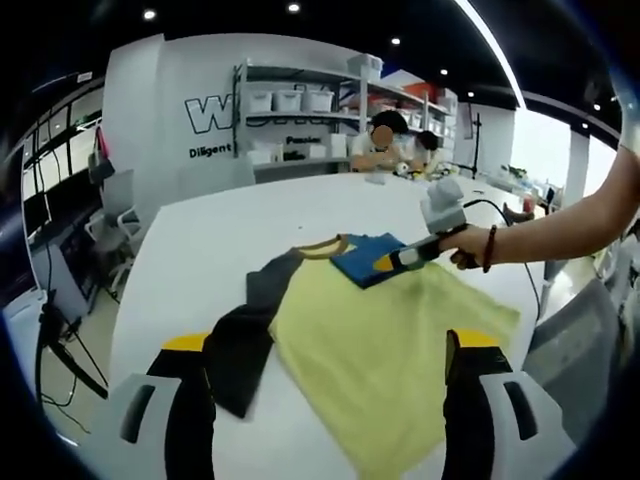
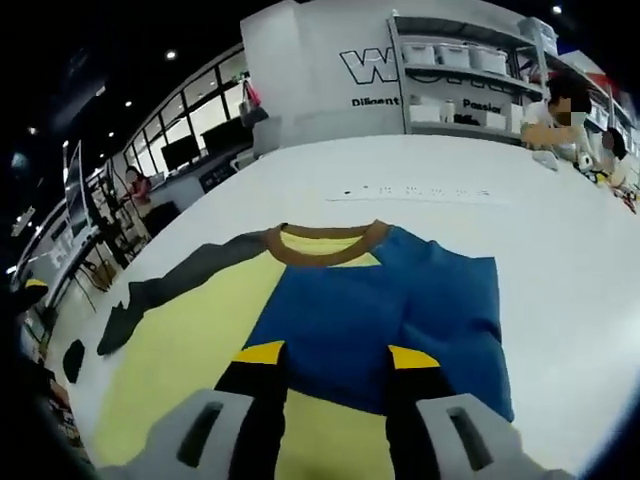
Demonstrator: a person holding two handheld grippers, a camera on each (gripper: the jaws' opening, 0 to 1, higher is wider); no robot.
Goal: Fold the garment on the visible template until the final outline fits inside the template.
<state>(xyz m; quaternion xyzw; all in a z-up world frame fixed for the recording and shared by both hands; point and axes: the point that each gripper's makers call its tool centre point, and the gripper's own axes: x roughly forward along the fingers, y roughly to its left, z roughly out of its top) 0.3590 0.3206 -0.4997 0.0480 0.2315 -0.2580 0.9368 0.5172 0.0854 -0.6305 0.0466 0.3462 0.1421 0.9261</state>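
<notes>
A yellow T-shirt [image 1: 390, 345] with a brown collar [image 1: 322, 246] and a dark grey sleeve [image 1: 240, 350] lies flat on the white table [image 1: 200, 250]. A flat blue piece [image 1: 362, 256] rests on the shirt beside the collar; I cannot tell if it is cloth or a board. My left gripper [image 1: 328, 345] hovers open over the shirt's near part, its jaws wide apart. A person's hand brings my right gripper [image 1: 385, 263] in from the right, its tip at the blue piece's edge. In the right gripper view, that gripper [image 2: 336, 355] stands open above the blue piece [image 2: 400, 300], with the yellow shirt [image 2: 190, 350] to its left.
People sit at the table's far end [image 1: 385, 140] before shelves of white bins [image 1: 290, 100]. Office chairs [image 1: 115, 215] stand off the table's left edge. Bare tabletop [image 2: 430, 190] stretches beyond the collar. Desks and monitors [image 2: 190, 150] line the left side.
</notes>
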